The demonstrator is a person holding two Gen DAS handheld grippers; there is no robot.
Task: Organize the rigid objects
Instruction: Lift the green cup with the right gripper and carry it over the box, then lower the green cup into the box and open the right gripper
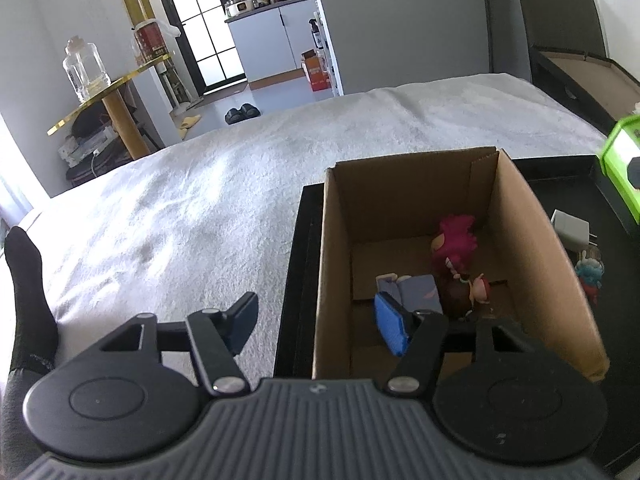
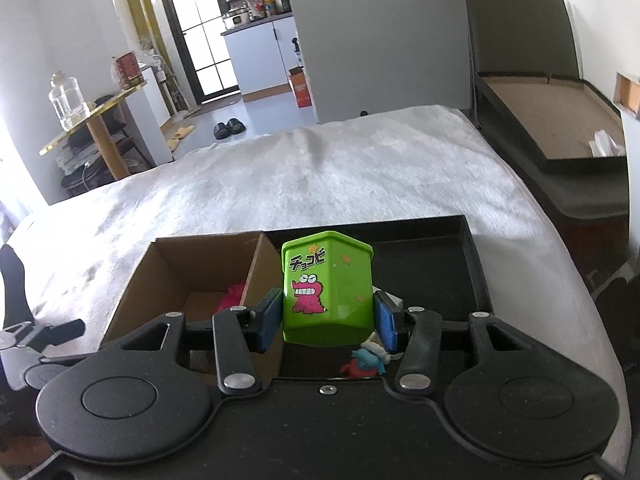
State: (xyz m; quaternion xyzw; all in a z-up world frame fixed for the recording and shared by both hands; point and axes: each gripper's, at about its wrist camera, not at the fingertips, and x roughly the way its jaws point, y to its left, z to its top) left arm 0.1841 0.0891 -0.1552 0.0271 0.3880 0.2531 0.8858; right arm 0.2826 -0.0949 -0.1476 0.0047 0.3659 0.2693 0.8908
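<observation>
My right gripper (image 2: 326, 320) is shut on a green hexagonal box (image 2: 326, 292) with a pink cartoon crocodile, held above the black tray (image 2: 460, 276) just right of the cardboard box (image 2: 180, 268). The green box also shows at the right edge of the left wrist view (image 1: 622, 160). My left gripper (image 1: 320, 320) is open and empty at the cardboard box's (image 1: 532, 264) near left wall. Inside the box lie a pink-haired figure (image 1: 456, 244), a small red-capped figure (image 1: 478, 290) and a purple item (image 1: 416, 294).
On the tray right of the box are a white charger (image 1: 570, 230) and a small blue-and-red figurine (image 1: 590, 276), which also shows under the green box in the right wrist view (image 2: 366, 360). The tray sits on a white blanket (image 1: 200, 208). A gold side table (image 1: 96, 92) stands far left.
</observation>
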